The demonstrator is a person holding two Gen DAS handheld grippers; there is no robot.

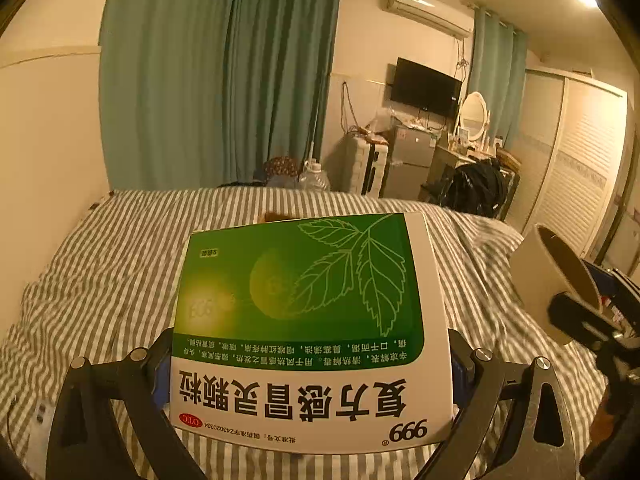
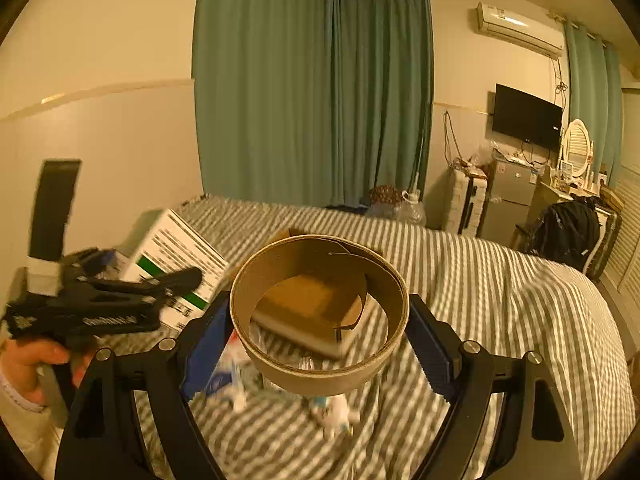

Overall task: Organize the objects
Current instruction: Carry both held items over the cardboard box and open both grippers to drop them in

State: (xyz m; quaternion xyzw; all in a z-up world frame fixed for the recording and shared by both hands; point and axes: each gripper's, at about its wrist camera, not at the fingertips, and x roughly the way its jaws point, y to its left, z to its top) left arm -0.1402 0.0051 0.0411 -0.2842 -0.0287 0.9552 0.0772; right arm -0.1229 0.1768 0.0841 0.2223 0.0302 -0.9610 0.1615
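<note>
Clamped between the fingers of the left tool (image 1: 312,376) is a green-and-white medicine box (image 1: 308,320), its printed face up and upside down to the camera, held above the bed (image 1: 100,264). Ahead of both tools the bed spreads wide, covered in a grey-and-white striped sheet that lies rumpled in soft folds. Beyond its far edge hang long teal curtains (image 1: 216,76) against a pale wall, with an air conditioner (image 1: 428,8) mounted high to the right of them. Further right of the left tool stand a dark wall-mounted television (image 1: 426,88), a louvred wardrobe (image 1: 576,168), a small grey fridge (image 1: 408,164), a white suitcase (image 1: 366,164), an oval mirror (image 1: 474,114) on a dressing table and a black backpack (image 1: 480,188).

Gripped by the right tool (image 2: 320,336), its blue pads pressing either side, is a cardboard ring (image 2: 320,368), held over the sheet. Through the ring shows an open brown cardboard box (image 2: 312,304) lying on the bed ahead of this tool. Below the ring lie small white packets (image 2: 336,416), too blurred to identify. Left of the right tool, a hand (image 2: 28,364) holds the left tool's handle.
</note>
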